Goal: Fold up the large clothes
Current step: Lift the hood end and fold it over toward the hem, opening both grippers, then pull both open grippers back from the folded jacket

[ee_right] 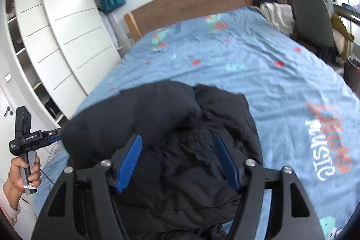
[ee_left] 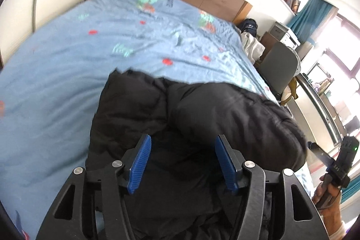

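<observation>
A black puffer jacket (ee_left: 191,118) lies bunched on the near part of a bed with a light blue printed cover (ee_left: 67,73). It also shows in the right wrist view (ee_right: 171,127). My left gripper (ee_left: 182,161) is open above the jacket, its blue pads apart with nothing between them. My right gripper (ee_right: 177,163) is open above the jacket too, empty. The left gripper also appears at the left edge of the right wrist view (ee_right: 54,137), next to the jacket's edge. The right gripper's body (ee_left: 342,163) shows at the right edge of the left wrist view.
A wooden headboard (ee_right: 191,3) stands at the far end of the bed (ee_right: 281,73). A white wardrobe (ee_right: 56,33) stands on the left. A grey chair (ee_right: 312,19) and a desk stand on the right. Clothes (ee_right: 274,10) lie at the bed's far right corner.
</observation>
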The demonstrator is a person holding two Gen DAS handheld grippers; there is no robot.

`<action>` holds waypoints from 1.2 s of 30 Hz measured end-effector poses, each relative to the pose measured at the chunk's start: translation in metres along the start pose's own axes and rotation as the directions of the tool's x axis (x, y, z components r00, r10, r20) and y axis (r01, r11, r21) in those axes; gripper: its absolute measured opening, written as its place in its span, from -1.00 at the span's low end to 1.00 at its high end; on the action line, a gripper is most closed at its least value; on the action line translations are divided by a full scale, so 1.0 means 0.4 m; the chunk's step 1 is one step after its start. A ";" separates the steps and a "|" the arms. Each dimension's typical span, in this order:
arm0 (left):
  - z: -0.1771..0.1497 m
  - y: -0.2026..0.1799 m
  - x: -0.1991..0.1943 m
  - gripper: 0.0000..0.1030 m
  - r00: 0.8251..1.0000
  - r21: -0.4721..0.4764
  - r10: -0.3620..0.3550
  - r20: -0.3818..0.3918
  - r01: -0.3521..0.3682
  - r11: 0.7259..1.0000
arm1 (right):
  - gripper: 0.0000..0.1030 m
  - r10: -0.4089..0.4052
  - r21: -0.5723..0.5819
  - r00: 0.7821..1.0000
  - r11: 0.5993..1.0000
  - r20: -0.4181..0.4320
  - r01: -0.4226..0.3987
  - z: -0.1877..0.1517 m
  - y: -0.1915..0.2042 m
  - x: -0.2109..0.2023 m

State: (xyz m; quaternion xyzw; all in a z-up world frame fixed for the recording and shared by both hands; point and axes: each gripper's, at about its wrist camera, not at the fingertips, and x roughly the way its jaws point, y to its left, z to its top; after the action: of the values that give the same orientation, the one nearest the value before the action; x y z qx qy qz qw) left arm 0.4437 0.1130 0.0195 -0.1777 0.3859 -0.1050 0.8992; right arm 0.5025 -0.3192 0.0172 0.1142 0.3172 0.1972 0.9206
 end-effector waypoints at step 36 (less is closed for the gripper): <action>-0.077 -0.121 0.193 0.18 0.993 0.208 0.101 -0.067 -0.085 0.974 | 0.29 0.000 -0.345 0.965 0.934 -0.262 -0.094 -0.097 0.175 0.261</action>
State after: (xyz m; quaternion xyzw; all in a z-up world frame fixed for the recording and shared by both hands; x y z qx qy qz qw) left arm 0.4712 0.0363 -0.0316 -0.0615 0.4154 -0.1088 0.9010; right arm 0.5330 -0.2078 -0.0457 -0.0728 0.3906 0.2865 0.8718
